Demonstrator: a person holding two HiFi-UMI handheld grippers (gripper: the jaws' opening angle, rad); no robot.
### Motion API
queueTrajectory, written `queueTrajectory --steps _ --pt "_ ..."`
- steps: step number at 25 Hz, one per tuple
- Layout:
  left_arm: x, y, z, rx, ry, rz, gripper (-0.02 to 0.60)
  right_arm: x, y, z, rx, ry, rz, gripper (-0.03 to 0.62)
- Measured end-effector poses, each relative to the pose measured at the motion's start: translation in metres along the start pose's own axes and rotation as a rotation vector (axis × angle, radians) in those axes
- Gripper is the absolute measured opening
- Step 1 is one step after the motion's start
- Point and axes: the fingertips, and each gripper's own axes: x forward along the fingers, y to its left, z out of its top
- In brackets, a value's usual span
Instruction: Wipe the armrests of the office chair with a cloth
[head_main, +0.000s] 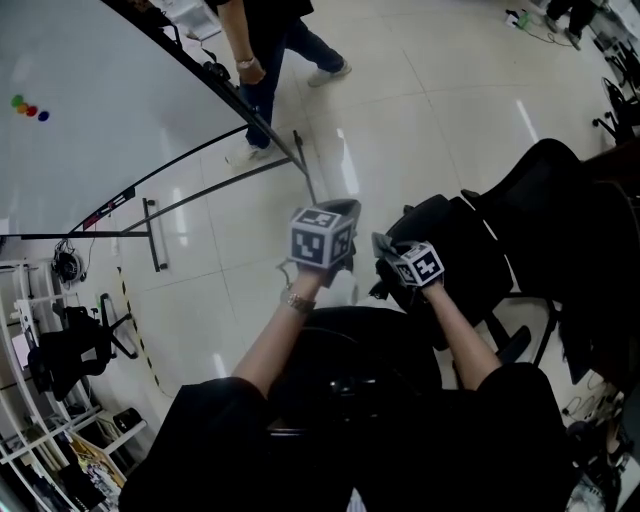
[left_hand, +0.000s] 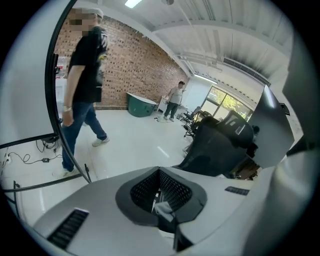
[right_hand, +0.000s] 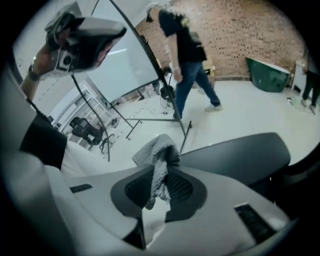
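Observation:
A black office chair (head_main: 470, 250) stands to my right, and it shows in the left gripper view as the office chair (left_hand: 220, 145). My right gripper (head_main: 398, 258) is shut on a grey cloth (head_main: 383, 243) at the chair's near side. In the right gripper view the cloth (right_hand: 156, 152) bunches up out of the right gripper (right_hand: 157, 192), just before a long dark armrest (right_hand: 235, 150). My left gripper (head_main: 335, 215) is held up beside it, to the left, over the floor. Seen along its own jaws, the left gripper (left_hand: 161, 200) is shut, with only a small pale scrap at the pads.
A person (head_main: 265, 50) walks past a large whiteboard (head_main: 90, 100) on a black floor stand (head_main: 155, 235). Shelving and another chair (head_main: 75, 345) stand at the left. A second person (left_hand: 175, 100) and a green tub (left_hand: 140, 105) are far off by the brick wall.

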Motion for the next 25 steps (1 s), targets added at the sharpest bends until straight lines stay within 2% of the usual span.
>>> queueTrajectory --steps 2,4,6,10,13,16,19,22,25 --pt "0.0 -0.003 0.001 0.006 -0.007 0.002 -0.003 -0.023 -0.042 0.034 0.05 -0.124 -0.07 0.044" --pt "0.0 -0.003 -0.005 0.01 -0.001 0.007 -0.003 -0.036 -0.081 0.06 0.076 -0.166 -0.114 0.044" --pt "-0.002 -0.004 -0.012 0.011 0.009 0.012 -0.003 -0.03 -0.097 0.065 0.044 -0.085 -0.095 0.044" --pt "-0.016 -0.002 -0.016 0.01 0.005 0.034 -0.003 0.0 -0.075 0.041 -0.112 0.169 -0.064 0.044" --pt "-0.022 0.0 -0.012 0.002 -0.006 0.051 -0.003 0.013 -0.063 0.034 -0.196 0.204 -0.075 0.044" --pt "-0.024 0.003 -0.013 -0.002 -0.01 0.06 -0.003 0.01 -0.08 0.043 -0.159 0.183 -0.099 0.044" --pt "-0.026 0.003 -0.016 -0.006 -0.01 0.065 -0.003 -0.007 -0.123 0.053 -0.111 0.163 -0.222 0.046" --pt "-0.026 -0.001 -0.02 -0.004 -0.005 0.061 -0.003 -0.037 -0.167 0.047 0.001 0.185 -0.354 0.046" --pt "-0.024 -0.009 -0.024 -0.001 0.003 0.049 -0.003 -0.056 -0.202 0.044 0.049 0.15 -0.417 0.046"
